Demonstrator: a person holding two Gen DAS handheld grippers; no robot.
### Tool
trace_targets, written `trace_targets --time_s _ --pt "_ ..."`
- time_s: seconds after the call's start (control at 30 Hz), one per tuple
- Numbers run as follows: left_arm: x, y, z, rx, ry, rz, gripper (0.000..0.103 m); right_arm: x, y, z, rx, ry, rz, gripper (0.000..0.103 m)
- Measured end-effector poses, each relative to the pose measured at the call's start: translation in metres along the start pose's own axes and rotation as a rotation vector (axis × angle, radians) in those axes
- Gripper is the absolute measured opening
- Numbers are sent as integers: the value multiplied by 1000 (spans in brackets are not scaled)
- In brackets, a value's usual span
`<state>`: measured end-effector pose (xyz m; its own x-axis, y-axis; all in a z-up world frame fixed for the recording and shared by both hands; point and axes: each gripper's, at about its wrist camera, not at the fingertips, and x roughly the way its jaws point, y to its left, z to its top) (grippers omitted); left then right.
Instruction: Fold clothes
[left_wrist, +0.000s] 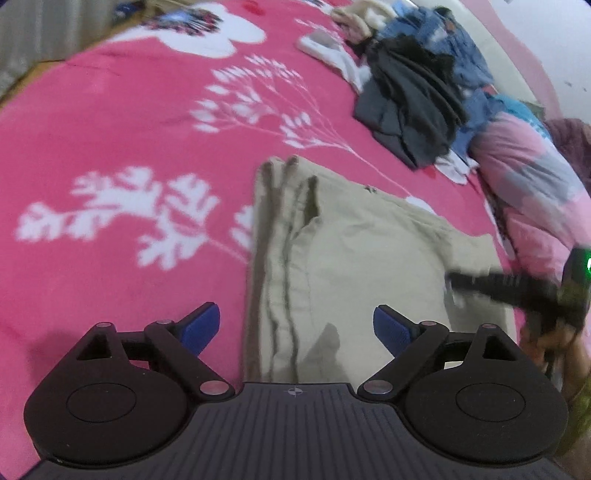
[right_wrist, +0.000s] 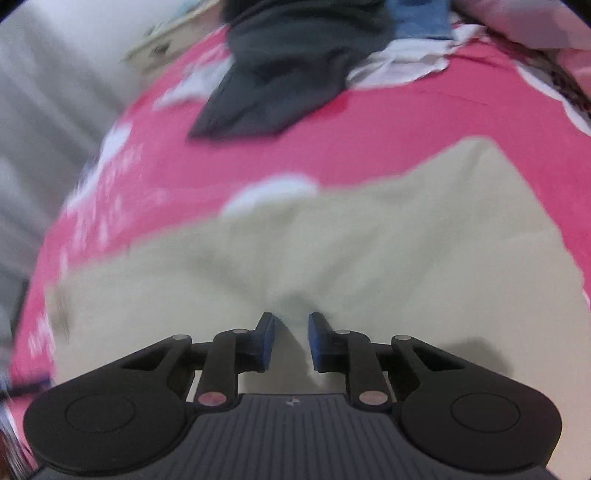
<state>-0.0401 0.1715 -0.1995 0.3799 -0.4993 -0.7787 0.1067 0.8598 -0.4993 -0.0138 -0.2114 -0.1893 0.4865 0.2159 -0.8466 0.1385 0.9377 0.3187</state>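
Note:
Beige trousers (left_wrist: 351, 240), folded into a long stack with layered edges on the left, lie on a pink floral bedspread (left_wrist: 129, 129). My left gripper (left_wrist: 295, 310) hovers over their near end, jaws wide open and nothing between the blue pads. Blurred at the right edge, my right gripper (left_wrist: 458, 280) reaches onto the trousers' right side, held by a hand (left_wrist: 554, 343). In the right wrist view the trousers (right_wrist: 369, 240) pucker up into a ridge between the narrow-set pads of my right gripper (right_wrist: 291, 321), with creases running toward that pinch.
A heap of dark grey clothing (left_wrist: 406, 103) and blue denim (left_wrist: 454, 44) lies beyond the trousers, also the dark garment (right_wrist: 288, 74). A pink patchwork quilt (left_wrist: 524, 177) bulges at the right. A white flat item (left_wrist: 325, 48) lies farther back. Pink bedspread (right_wrist: 406, 118) shows between trousers and heap.

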Motion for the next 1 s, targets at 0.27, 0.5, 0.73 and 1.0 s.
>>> trace_targets --time_s 0.27,0.5,0.73,1.0 --pt "42 3 10 14 27 -57 95 -19 29 -22 -100 -4 53 30" --pt "36 13 1 -150 -58 -122 70 -22 41 -38 -117 33 114 30" --pt "43 20 4 -198 -18 -112 43 -19 41 -34 -103 33 150 30" --pt "17 -24 1 -253 -105 37 19 19 45 -41 -136 120 223 37"
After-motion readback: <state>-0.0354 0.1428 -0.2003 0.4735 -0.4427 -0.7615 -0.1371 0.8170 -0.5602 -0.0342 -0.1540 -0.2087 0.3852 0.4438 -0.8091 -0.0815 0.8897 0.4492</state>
